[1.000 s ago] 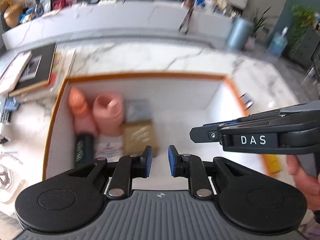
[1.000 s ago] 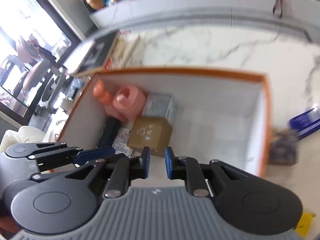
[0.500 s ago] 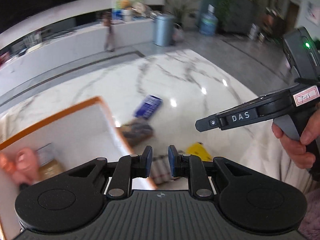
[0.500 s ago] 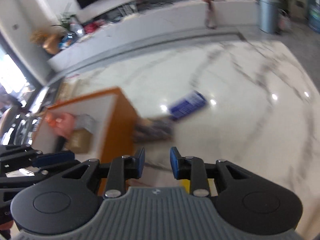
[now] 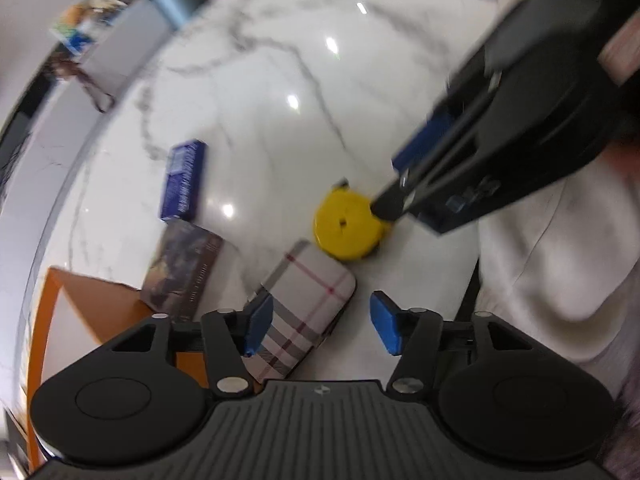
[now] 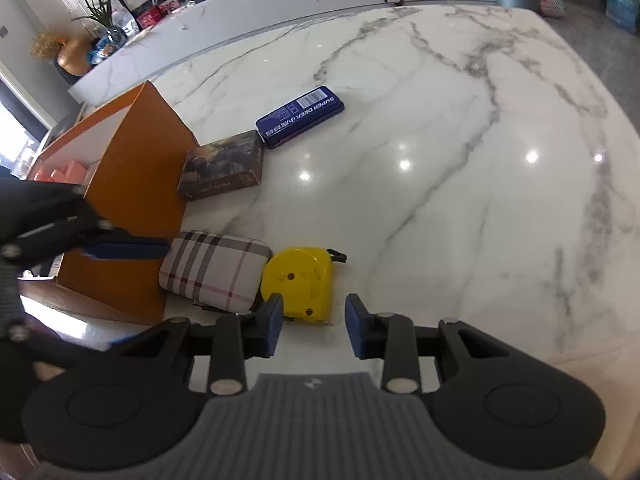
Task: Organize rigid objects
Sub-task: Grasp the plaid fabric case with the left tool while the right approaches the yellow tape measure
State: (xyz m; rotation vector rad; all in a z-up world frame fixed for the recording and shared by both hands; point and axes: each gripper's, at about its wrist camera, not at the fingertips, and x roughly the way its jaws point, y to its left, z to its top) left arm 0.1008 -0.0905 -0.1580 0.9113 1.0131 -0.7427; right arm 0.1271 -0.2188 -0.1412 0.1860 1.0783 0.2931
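Partly hidden plaid case (image 5: 304,304) and yellow tape measure (image 6: 298,284); both jaws opening, empty.

A plaid case (image 6: 214,270) lies flat on the worktop just ahead-left of the right claw (image 6: 314,326), touching a yellow tape measure (image 6: 298,282) lying directly ahead of that claw. Farther out, a dark printed box (image 6: 224,166) and a blue tin (image 6: 300,116) lie flat beside an orange-walled box (image 6: 132,184).
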